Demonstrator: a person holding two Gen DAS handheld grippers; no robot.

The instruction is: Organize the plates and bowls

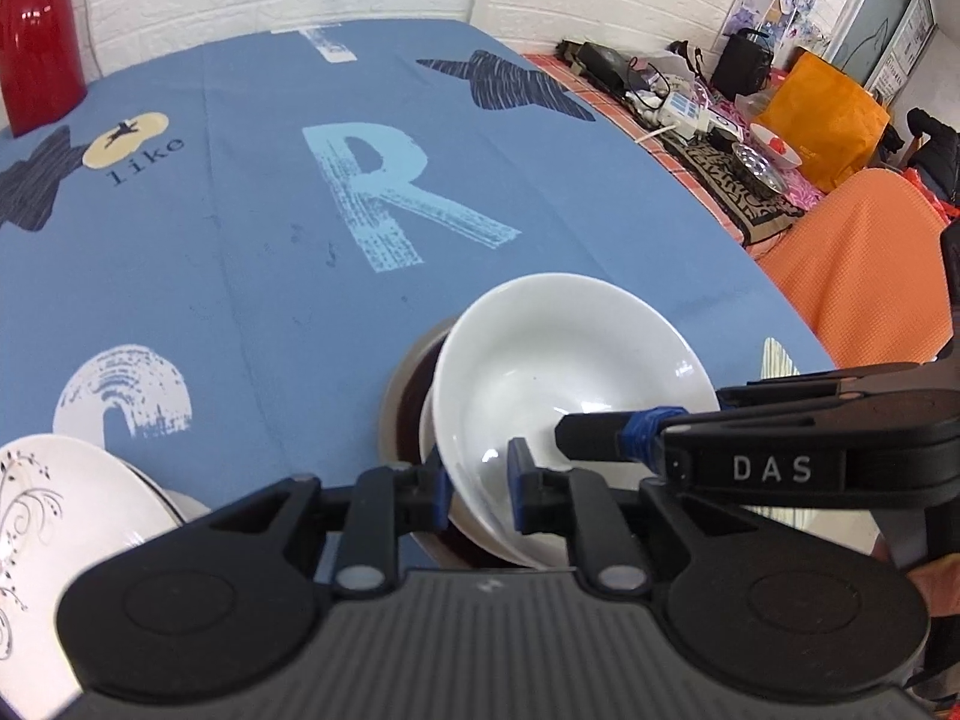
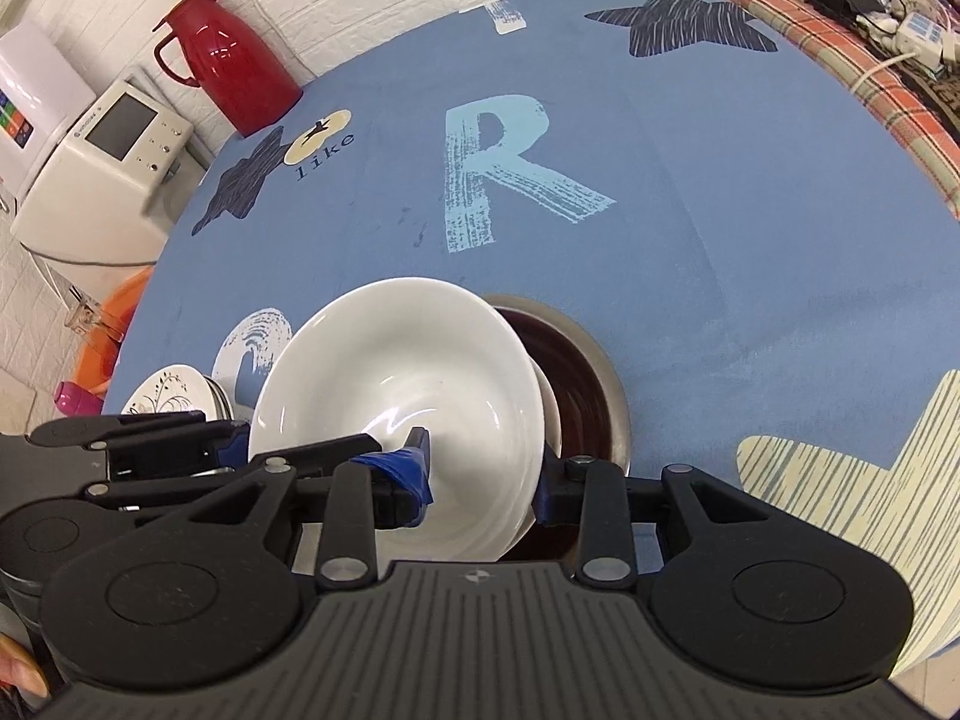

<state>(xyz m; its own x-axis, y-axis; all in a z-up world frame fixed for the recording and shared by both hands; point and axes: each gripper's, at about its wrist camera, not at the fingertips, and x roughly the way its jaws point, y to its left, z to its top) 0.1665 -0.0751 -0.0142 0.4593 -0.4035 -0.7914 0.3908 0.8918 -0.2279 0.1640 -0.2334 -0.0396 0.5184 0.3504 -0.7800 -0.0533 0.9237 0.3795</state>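
A plain white bowl (image 1: 570, 360) (image 2: 390, 360) sits tilted on a second white bowl (image 2: 549, 414), which lies in a dark brown dish with a grey rim (image 1: 408, 396) (image 2: 576, 372) on the blue tablecloth. My left gripper (image 1: 480, 489) (image 2: 237, 444) is shut on the top bowl's left rim, one blue pad inside and one outside. My right gripper (image 2: 480, 480) (image 1: 600, 429) pinches the opposite rim in the same way. A white plate with a black vine pattern (image 1: 72, 498) (image 2: 174, 390) tops a small stack at the table's left edge.
A red thermos jug (image 1: 36, 36) (image 2: 234, 60) stands at the table's far left corner. A white appliance (image 2: 102, 168) and an orange basin (image 2: 114, 324) are beyond the left edge. A cluttered side table (image 1: 690, 102) and orange fabric (image 1: 870, 264) lie to the right.
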